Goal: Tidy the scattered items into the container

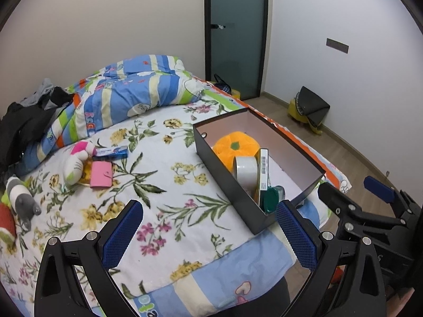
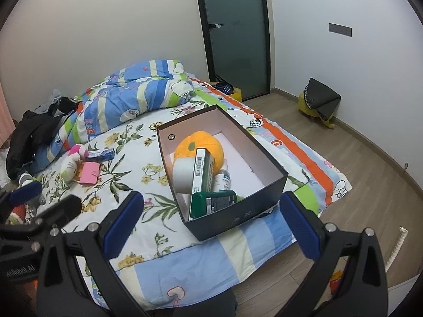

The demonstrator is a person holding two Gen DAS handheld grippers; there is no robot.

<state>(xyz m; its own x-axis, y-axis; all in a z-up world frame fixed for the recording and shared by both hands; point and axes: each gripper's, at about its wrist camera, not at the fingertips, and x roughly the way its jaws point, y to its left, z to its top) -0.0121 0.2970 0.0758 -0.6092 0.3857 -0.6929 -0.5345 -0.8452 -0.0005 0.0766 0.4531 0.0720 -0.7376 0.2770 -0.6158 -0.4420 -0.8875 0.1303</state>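
Left gripper [image 1: 208, 235] – fingers spread wide, nothing between them, held above the near edge of the bed [image 1: 169, 185]. Right gripper [image 2: 211, 229] – likewise spread and empty, held just before the near corner of the box [image 2: 238, 211].

Box: dark, open-topped, on the flowered sheet at the bed's right side. Inside it, an orange plush [image 2: 201, 145] at the far end; nearer, a roll of tape [image 2: 182, 177] standing on edge, touching a slim carton [image 2: 199, 174] that leans upright; a small white bottle [image 2: 222, 181] beside that; a green bottle [image 2: 214, 203] lying against the near wall.

Left of the box, well apart from it on the sheet: a white-and-pink plush cat [image 1: 76, 162], a toothpaste carton [image 1: 111, 152] just behind it, a pink wallet [image 1: 101, 174] touching the cat's side. Farther left, a grey plush [image 1: 22, 198] near the bed's edge. A striped quilt [image 1: 127, 92] is bunched behind the box.
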